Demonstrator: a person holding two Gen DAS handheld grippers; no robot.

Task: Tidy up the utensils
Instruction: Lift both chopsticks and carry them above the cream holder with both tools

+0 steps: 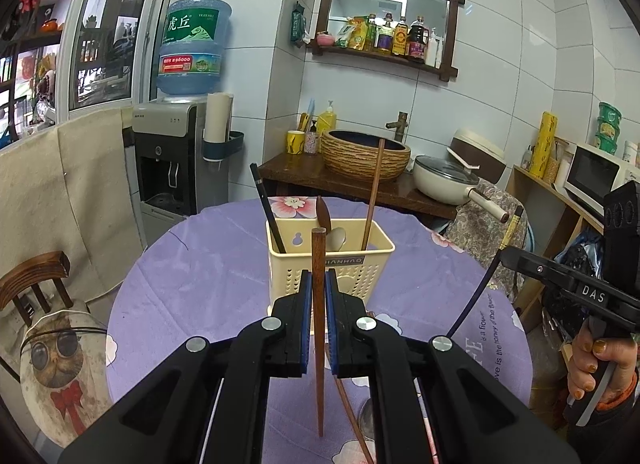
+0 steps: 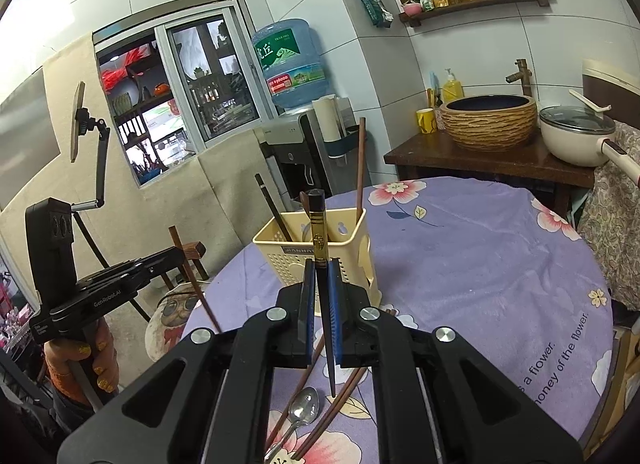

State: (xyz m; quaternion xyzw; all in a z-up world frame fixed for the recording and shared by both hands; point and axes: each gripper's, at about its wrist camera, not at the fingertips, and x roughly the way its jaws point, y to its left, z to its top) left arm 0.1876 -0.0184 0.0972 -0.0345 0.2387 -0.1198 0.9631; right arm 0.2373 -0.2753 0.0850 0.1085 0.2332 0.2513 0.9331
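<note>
Cream-yellow perforated plastic forms the utensil holder, standing upright at frame centre on the round table's lilac floral cloth. It contains a black chopstick leaning left, a long brown chopstick leaning right, a dark wooden spoon and a metal spoon.

Left gripper: jaws closed onto a brown wooden chopstick, held near-vertical between the blue pads, lower centre of the left wrist view, in front of the holder.

Right gripper: jaws closed onto a black chopstick with gold banding, also near-vertical, its tip clear of the cloth.

Loose items on the cloth, bottom centre of the right wrist view: a silver spoon and brown chopsticks, partly hidden beneath the gripper body.

A hand grips the right tool's handle at the right edge of the left wrist view.
</note>
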